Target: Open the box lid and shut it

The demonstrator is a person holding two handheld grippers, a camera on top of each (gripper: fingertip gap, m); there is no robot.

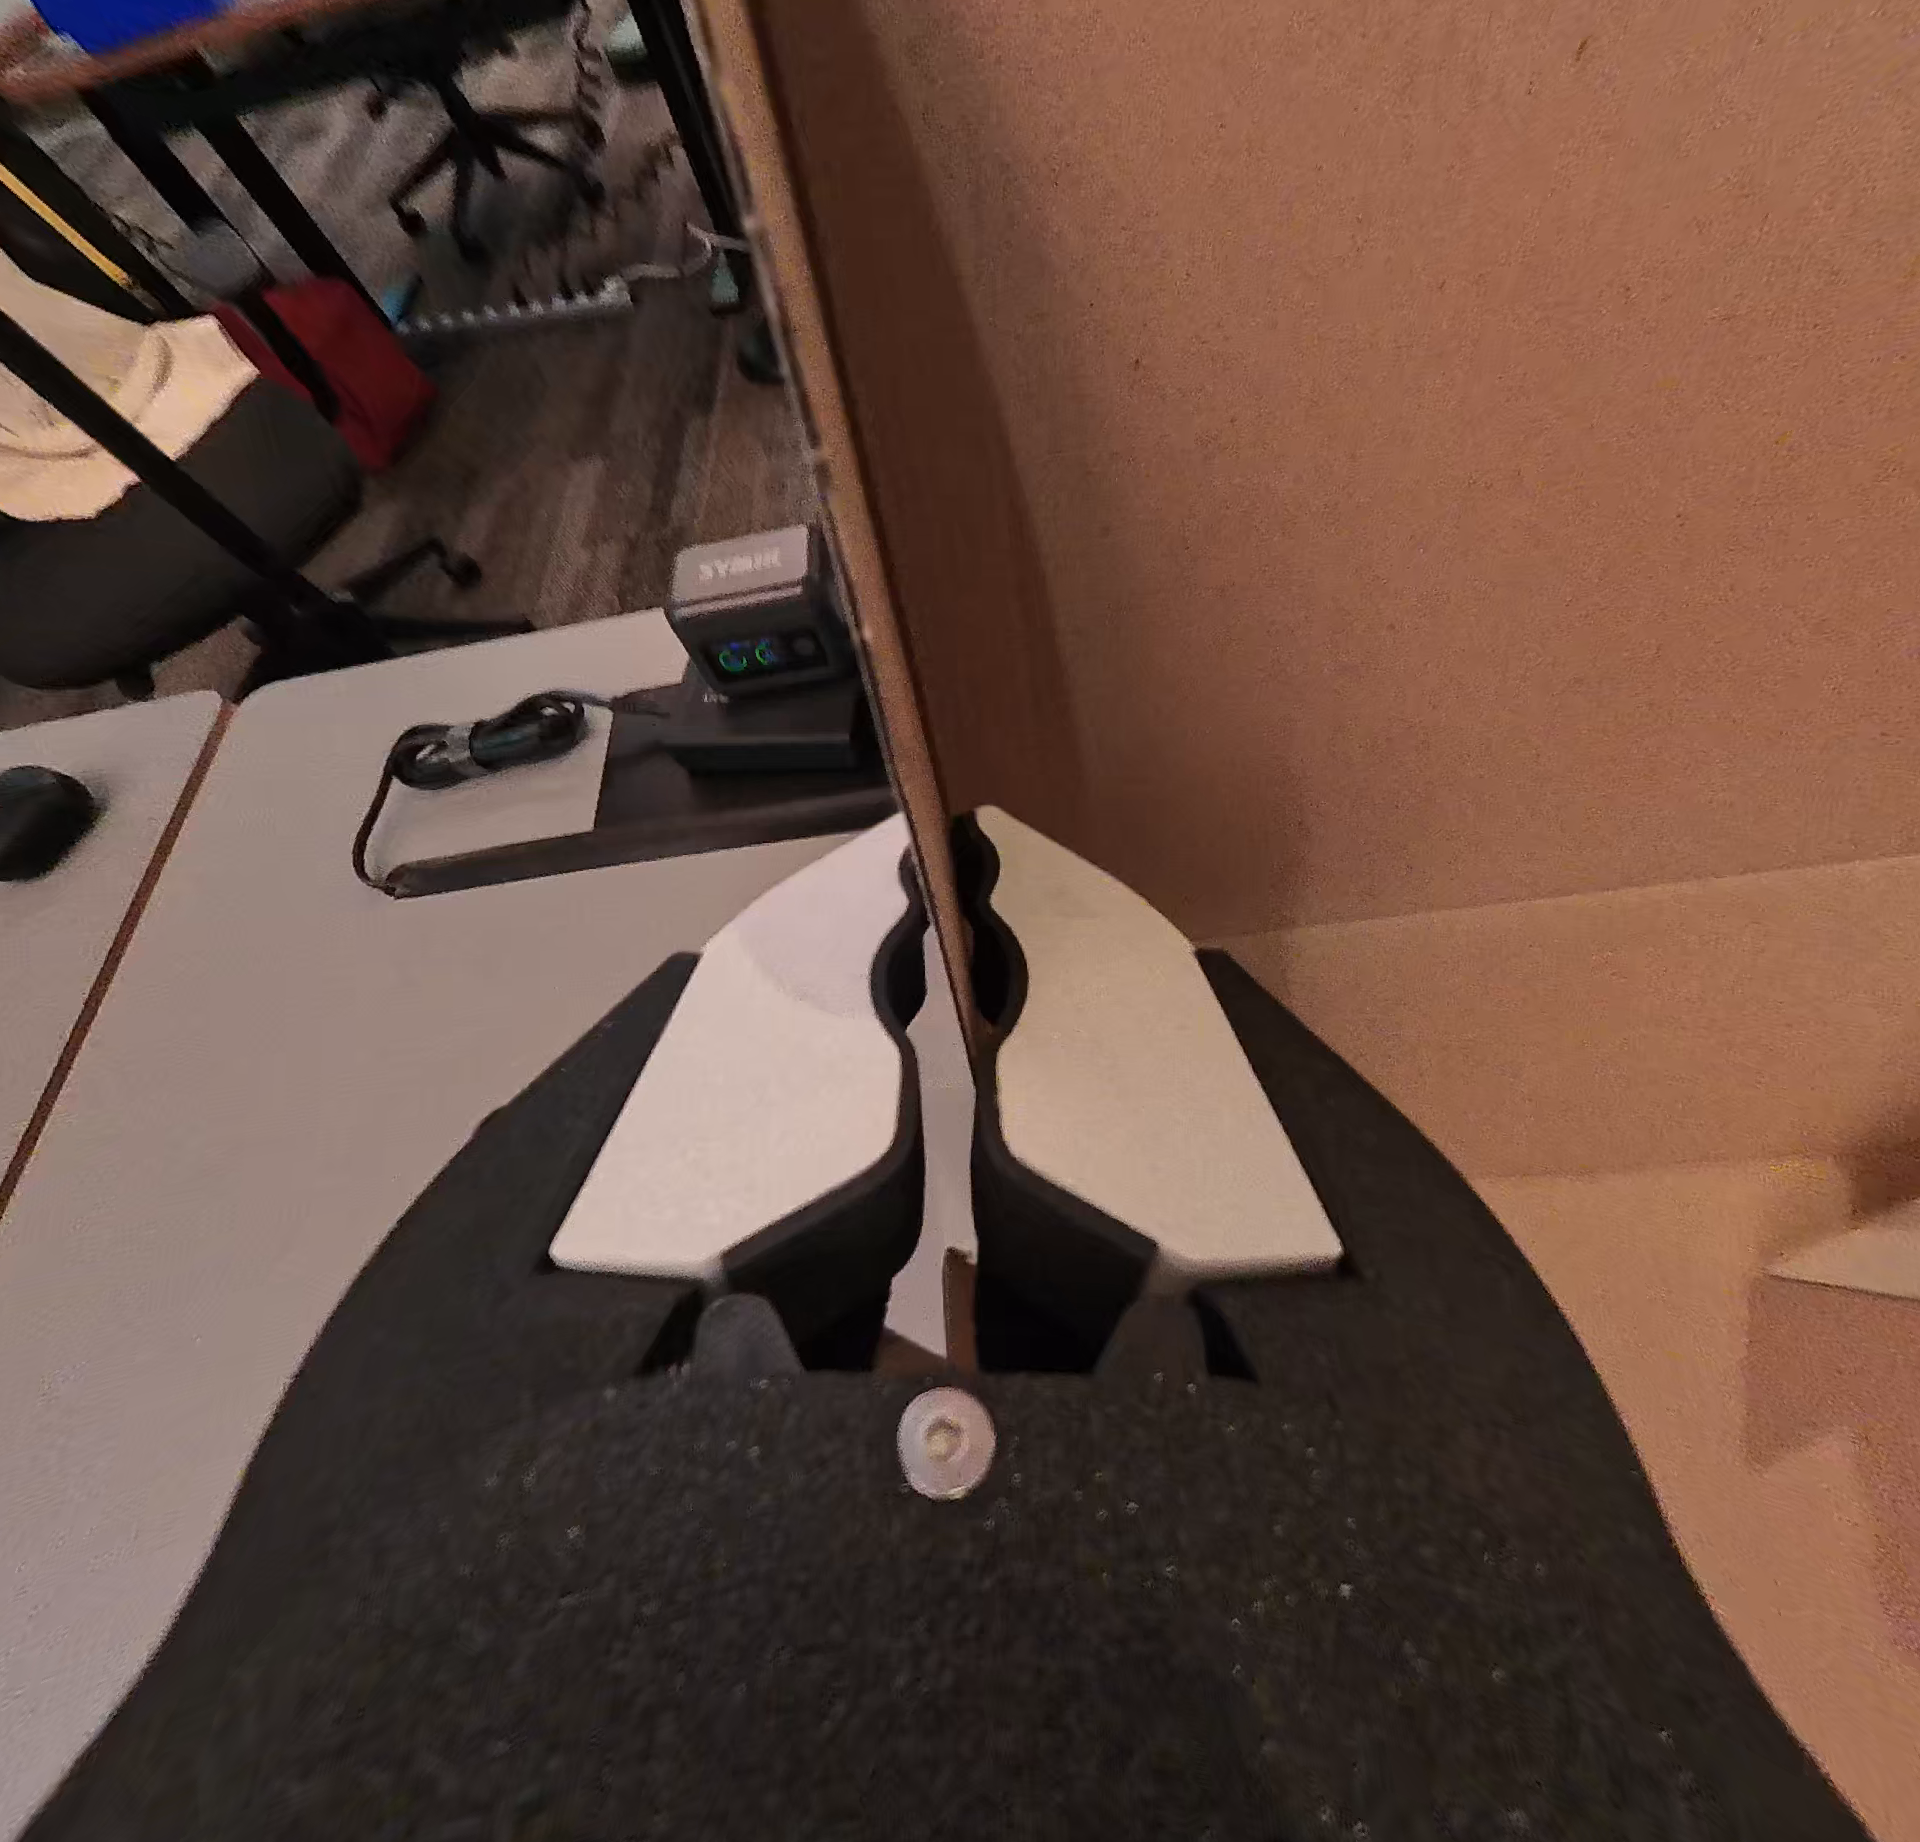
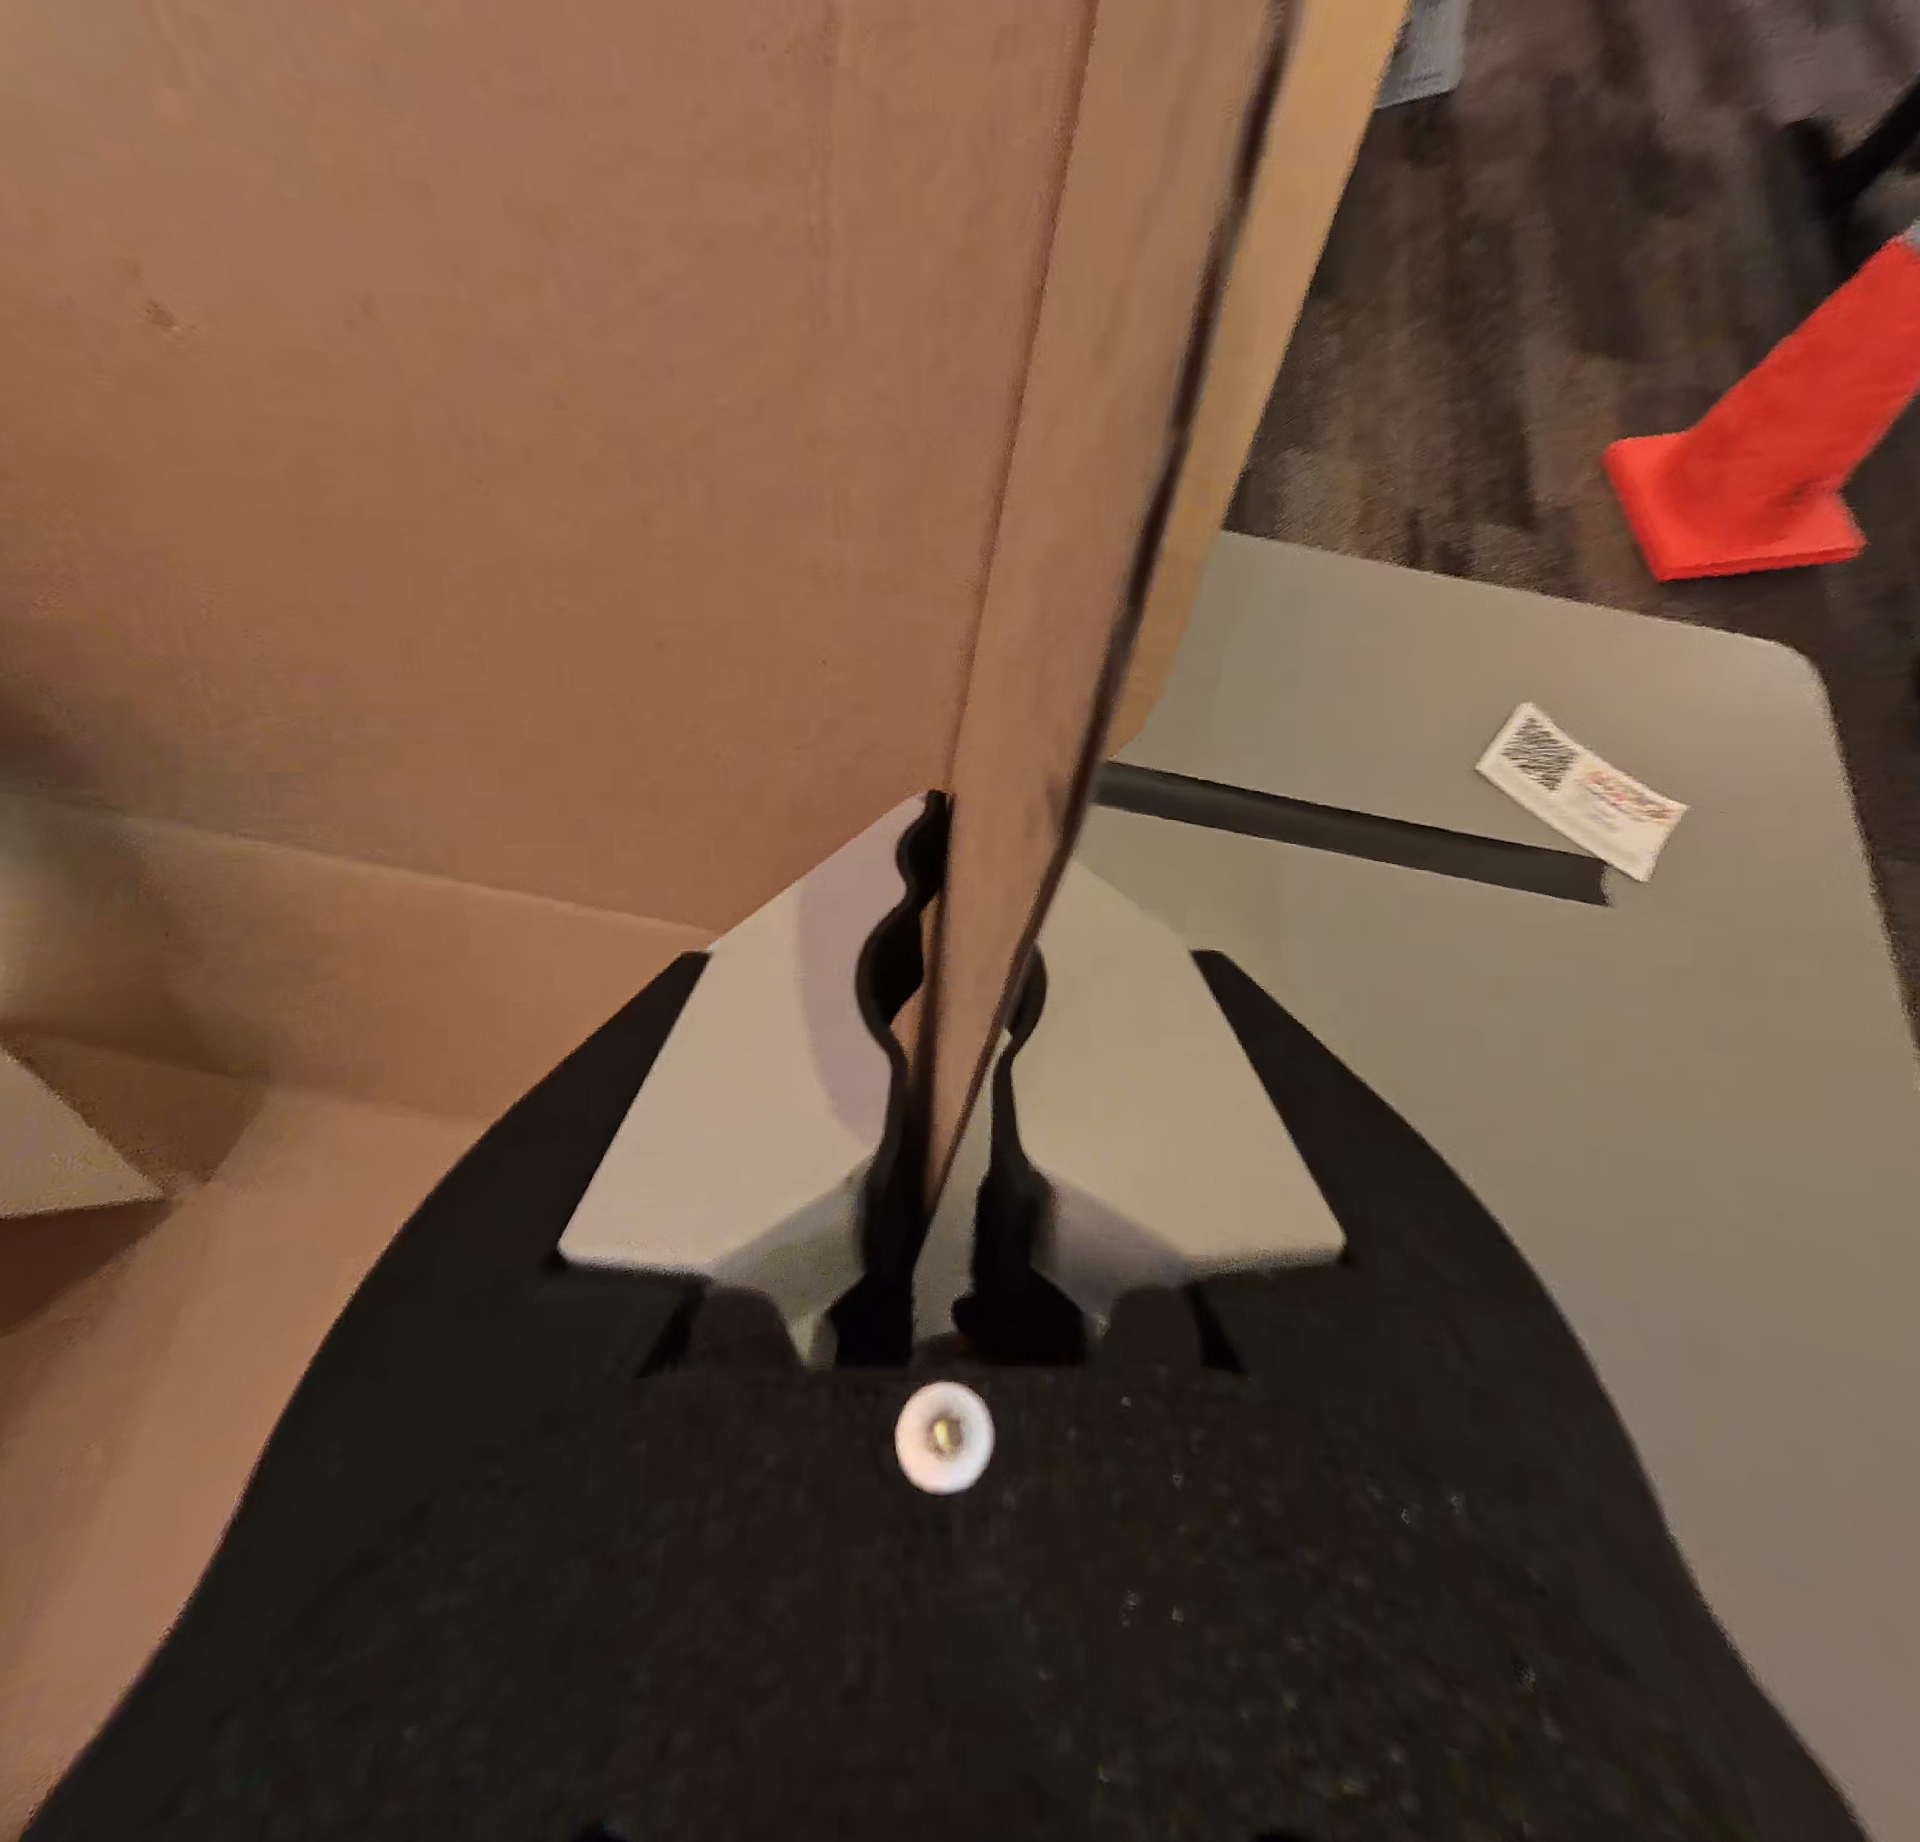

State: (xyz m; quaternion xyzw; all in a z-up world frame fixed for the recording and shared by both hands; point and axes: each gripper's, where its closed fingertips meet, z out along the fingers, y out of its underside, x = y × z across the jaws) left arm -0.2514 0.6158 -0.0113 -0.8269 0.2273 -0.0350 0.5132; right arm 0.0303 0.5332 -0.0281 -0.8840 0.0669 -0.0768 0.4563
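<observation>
Left gripper [image 1: 951, 857] clamped on the edge of a raised brown corrugated-cardboard box flap [image 1: 1351, 390] filling the frame's right side; right gripper [image 2: 961, 862] pinched on another brown cardboard flap [image 2: 520, 390], upper left and centre. Both stand near upright over the grey table [image 2: 1455, 961]. Light, thin, stiff but creasable board — best held at the free edge, gently.
</observation>
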